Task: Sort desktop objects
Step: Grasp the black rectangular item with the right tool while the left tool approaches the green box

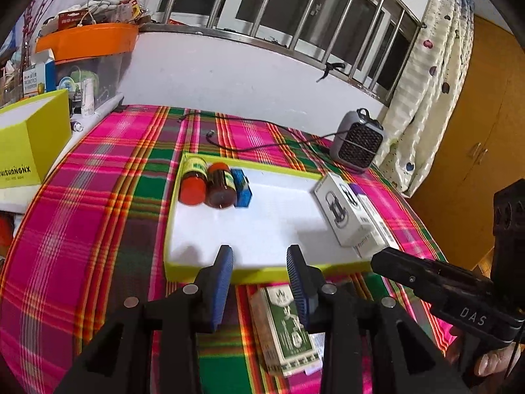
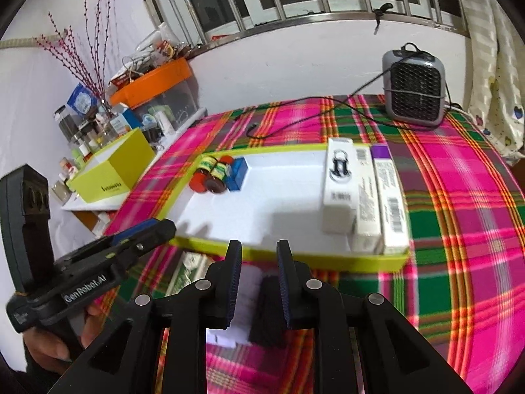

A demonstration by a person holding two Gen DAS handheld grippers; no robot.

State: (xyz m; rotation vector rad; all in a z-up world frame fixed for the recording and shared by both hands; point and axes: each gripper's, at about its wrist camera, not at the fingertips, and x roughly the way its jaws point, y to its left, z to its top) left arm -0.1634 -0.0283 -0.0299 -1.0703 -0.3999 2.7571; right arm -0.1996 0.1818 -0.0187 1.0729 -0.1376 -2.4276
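Green box [image 1: 283, 325] lies flat on the plaid bench [image 1: 98, 216], just in front of the tray's near rim, under my left claw [image 1: 261, 282]; the jaws stand apart, holding nothing. My right-wrist view shows only a blurred sliver of that box [image 2: 188, 272] behind the left claw [image 2: 157, 229].

In the yellow-rimmed tray [image 1: 262, 267], far left corner: two red-capped bottles [image 1: 206, 184] on their sides, a blue box [image 1: 241, 187] touching them. Right side: white cartons [image 1: 344, 210] side by side.

The right-wrist view adds a purple-topped carton [image 2: 388, 193] along the tray's right wall, and a white and a black item [image 2: 256, 308] on the bench under my right claw [image 2: 259, 282], too blurred to identify. That claw is open and empty.

Grey heater [image 2: 415, 88] sits at the bench's far right corner.
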